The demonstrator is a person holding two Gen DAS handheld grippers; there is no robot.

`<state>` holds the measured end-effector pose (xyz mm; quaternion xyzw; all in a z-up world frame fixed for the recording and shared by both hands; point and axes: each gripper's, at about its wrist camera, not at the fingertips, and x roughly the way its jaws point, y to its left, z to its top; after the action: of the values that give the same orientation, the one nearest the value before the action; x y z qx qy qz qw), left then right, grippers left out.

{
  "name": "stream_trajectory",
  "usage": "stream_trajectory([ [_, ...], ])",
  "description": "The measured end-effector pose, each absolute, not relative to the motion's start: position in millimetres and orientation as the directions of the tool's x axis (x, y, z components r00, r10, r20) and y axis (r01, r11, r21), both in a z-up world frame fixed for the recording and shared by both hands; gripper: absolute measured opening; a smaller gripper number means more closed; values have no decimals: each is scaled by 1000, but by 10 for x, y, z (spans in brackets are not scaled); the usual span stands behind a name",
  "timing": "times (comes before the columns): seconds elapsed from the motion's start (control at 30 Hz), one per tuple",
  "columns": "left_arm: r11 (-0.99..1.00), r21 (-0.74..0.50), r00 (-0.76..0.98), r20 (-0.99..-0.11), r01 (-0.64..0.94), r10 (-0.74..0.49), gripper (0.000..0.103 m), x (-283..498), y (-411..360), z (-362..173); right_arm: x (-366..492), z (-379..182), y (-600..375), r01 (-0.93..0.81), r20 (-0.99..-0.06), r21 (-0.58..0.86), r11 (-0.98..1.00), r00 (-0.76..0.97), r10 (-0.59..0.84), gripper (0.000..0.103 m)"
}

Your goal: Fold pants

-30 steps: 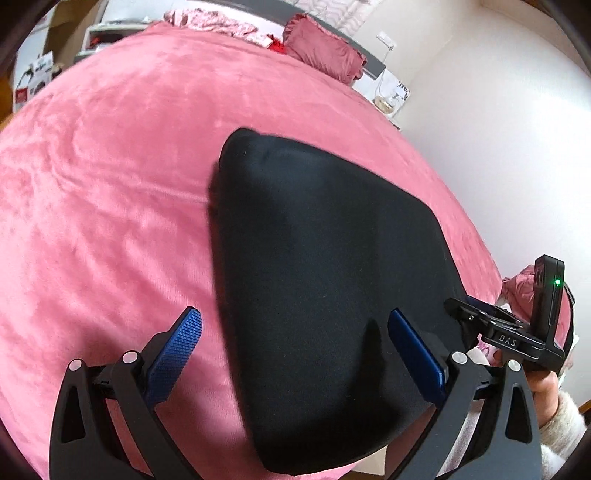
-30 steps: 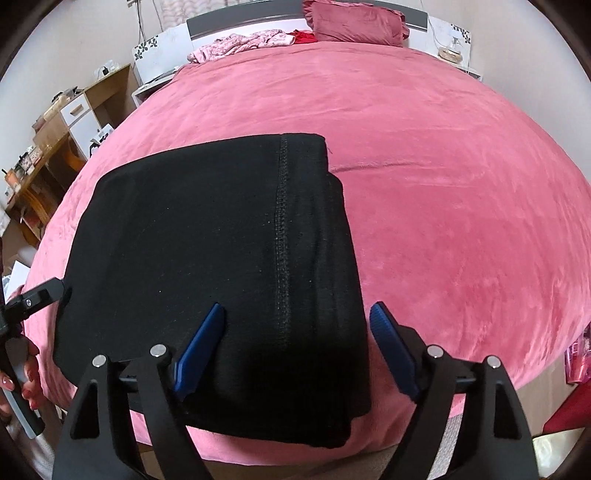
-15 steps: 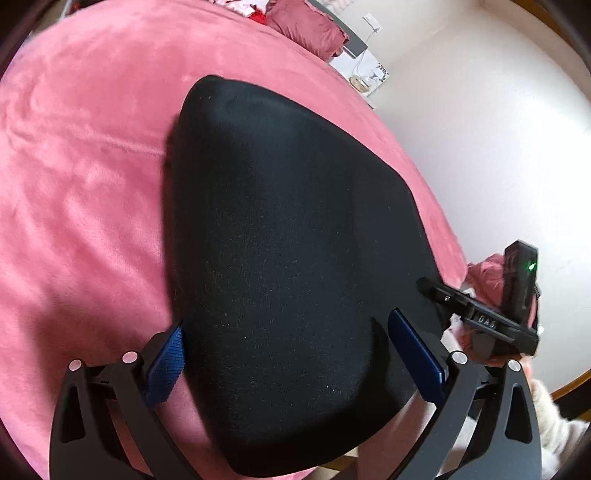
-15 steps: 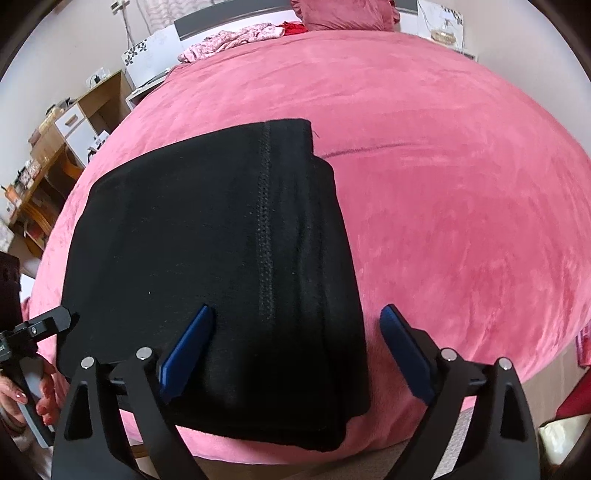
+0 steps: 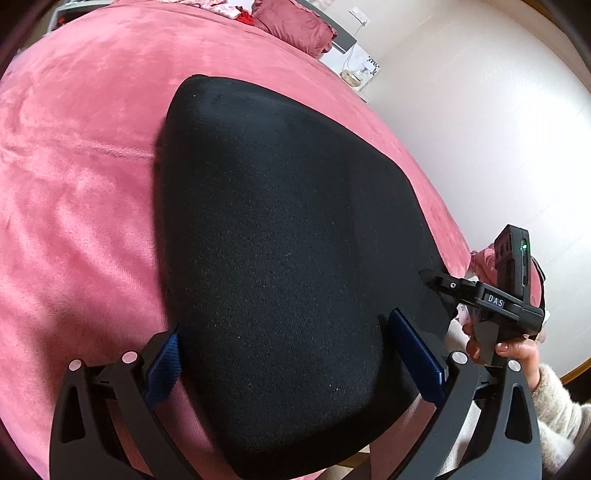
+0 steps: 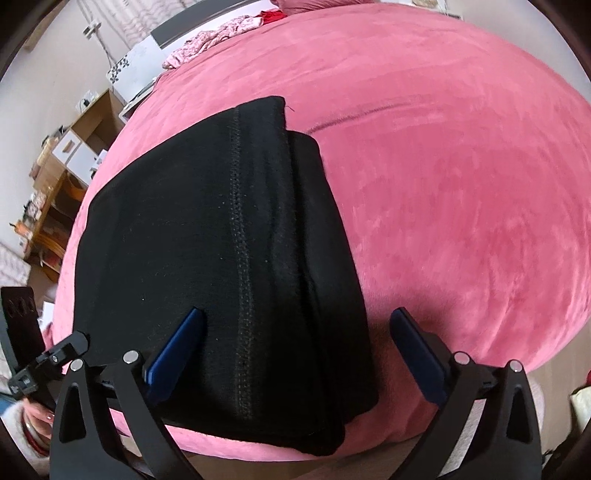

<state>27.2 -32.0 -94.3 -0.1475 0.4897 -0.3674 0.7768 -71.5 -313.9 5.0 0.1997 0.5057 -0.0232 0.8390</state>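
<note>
Fingers wide on both sides here! The left gripper (image 5: 284, 354) has its blue fingers (image 5: 164, 360) spread apart at the bottom of the left wrist view, straddling the near end of the folded black pants (image 5: 288, 236), with no pad seen pressing on the cloth. Over on the right gripper (image 6: 295, 349), the jaws are opening; one blue finger (image 6: 177, 354) sits over the fabric, the other (image 6: 419, 354) above the pink bed (image 6: 461, 192) just beside the pants' edge, gripping nothing. The pants (image 6: 221, 266) lie flat in a neat folded stack at the near edge of the bed, filling the centre of both views, a stitched seam running up the middle in the right wrist view. At the lower right of the left wrist view, a hand (image 5: 517, 350) holds the other gripper's handle. A pillow (image 5: 295, 26) sits at the upper centre.
</note>
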Motion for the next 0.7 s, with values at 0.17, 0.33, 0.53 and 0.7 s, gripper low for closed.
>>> stream_trajectory([
  [0.17,649,-668,233,-609,364,-758,100,337,-180,-931,-742,11,-3190,243,-845,375,895,485,223,101],
  [0.33,617,-714,210,-582,331,-786,100,374,-115,-963,-773,-60,-3289,273,-828,454,848,480,289,101],
  [0.53,630,-652,160,-630,421,-759,100,287,-269,-945,-780,-97,-3392,284,-812,503,816,479,333,101],
  [0.7,590,-711,127,-592,382,-796,100,295,-163,-928,-830,-112,-3520,290,-775,565,773,509,375,101],
])
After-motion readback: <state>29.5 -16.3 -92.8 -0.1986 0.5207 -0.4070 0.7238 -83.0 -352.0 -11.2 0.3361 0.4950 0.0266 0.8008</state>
